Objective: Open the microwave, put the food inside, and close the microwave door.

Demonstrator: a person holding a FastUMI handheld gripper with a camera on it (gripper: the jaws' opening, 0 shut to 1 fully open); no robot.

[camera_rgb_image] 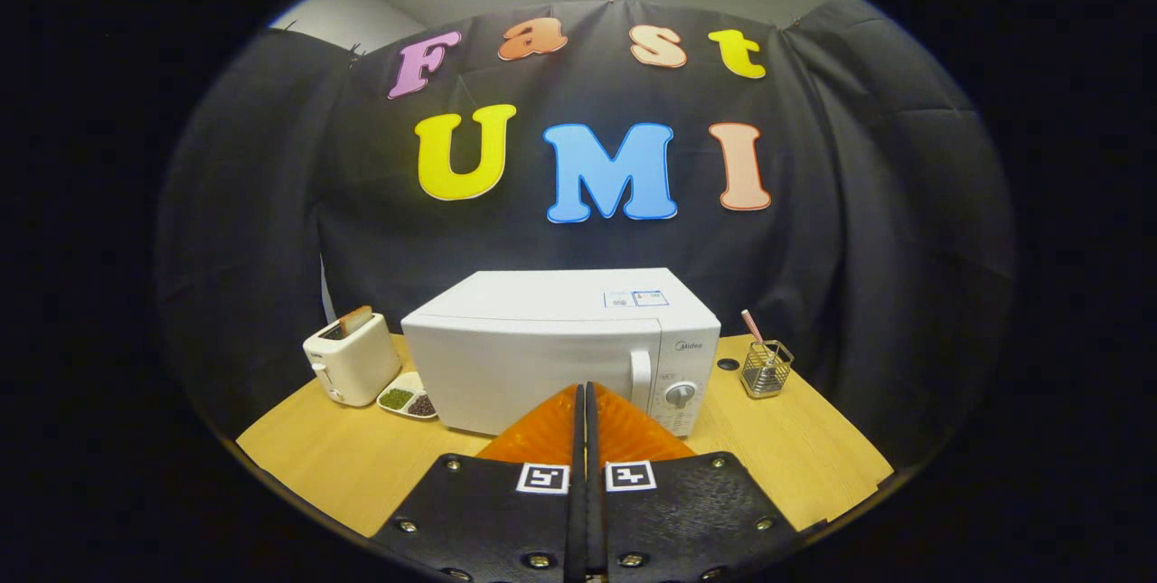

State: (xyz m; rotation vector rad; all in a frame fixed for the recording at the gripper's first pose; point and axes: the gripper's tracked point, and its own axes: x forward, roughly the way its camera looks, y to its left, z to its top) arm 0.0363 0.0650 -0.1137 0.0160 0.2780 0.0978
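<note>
Tool lined up on the shut microwave, nothing in its grip.

The tool [585, 398] has its two fingers pressed together with only a thin slit between them, holding nothing, and points at the microwave [551, 348], whose door is closed, so opening looks like the first step. The door handle [640, 380] stands just right of the fingertips, beside the dial [680, 395]. The food is probably the small dish [409, 400] (two fillings) on the tabletop [362, 456] to the left, between microwave and toaster [351, 359]. A wire holder [766, 369] sits far right.
</note>
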